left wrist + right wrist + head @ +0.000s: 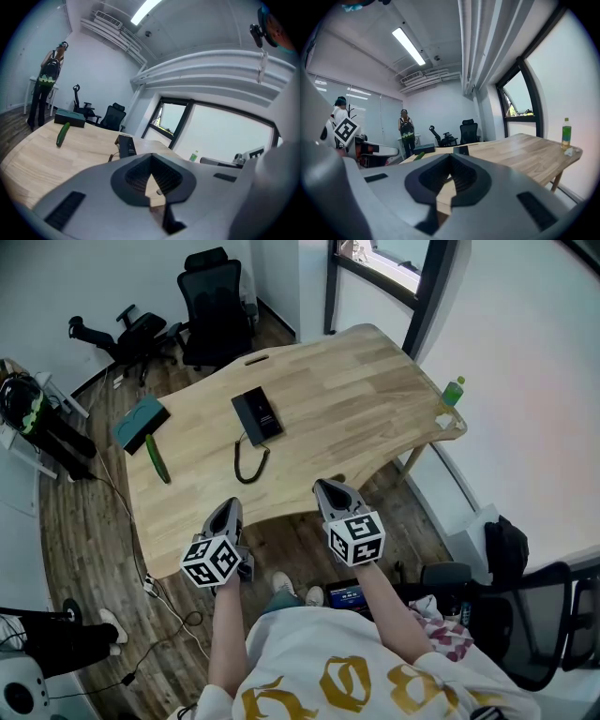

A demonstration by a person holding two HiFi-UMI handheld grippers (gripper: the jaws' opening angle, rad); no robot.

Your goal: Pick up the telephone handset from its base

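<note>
The black telephone (pixel 257 414) lies on the wooden table (pixel 375 399) left of its middle. The handset rests on the base, and the coiled cord (pixel 248 461) trails toward the near edge. Both grippers hover off the table's near edge, well short of the phone. My left gripper (pixel 232 503) is shut and empty; in its own view the phone (pixel 125 146) sits just beyond the closed jaws (pixel 151 155). My right gripper (pixel 325 486) is also shut and holds nothing. Its view shows the phone (pixel 463 150) far behind the jaws (pixel 450 156).
A green cucumber (pixel 157 457) and a teal box (pixel 141 423) lie on the table's left end. A green bottle (pixel 453 390) stands at the right corner. Office chairs (pixel 211 306) stand behind the table, and a person (pixel 407 131) stands at the far wall.
</note>
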